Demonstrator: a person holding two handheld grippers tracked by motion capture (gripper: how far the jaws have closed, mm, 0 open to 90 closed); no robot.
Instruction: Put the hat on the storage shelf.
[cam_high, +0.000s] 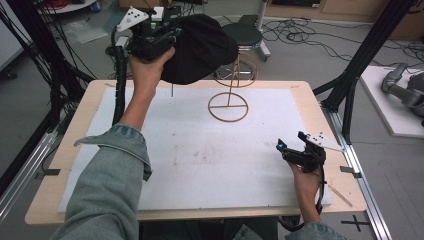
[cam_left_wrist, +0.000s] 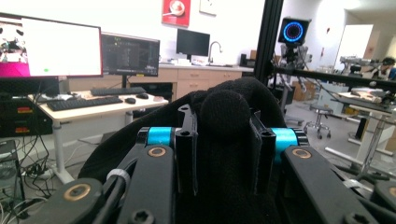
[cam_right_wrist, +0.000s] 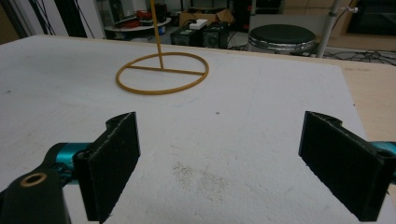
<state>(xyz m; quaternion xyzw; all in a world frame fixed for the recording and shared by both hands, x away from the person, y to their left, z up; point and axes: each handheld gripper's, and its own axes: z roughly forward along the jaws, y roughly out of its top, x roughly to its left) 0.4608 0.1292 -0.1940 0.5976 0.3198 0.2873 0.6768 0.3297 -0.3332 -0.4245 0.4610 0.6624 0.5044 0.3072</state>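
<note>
The left tool, raised at the upper left of the high view, has its jaws closed on a fold of a black cap; in the left gripper view the dark fabric bulges between the two jaws and hides whatever lies straight ahead. The cap hangs in the air above the far edge of the table, just left of the upper ring of a yellow wire stand and covering part of it. The stand's round base sits on the white mat in the upper middle of the frame. The right tool rests low at the lower right, its jaws spread wide apart with nothing between them; in the right gripper view the stand rises past the top edge, so its top is cut off. No writing can be read on the cap, the tools or the monitors at the upper left of the left gripper view.
</note>
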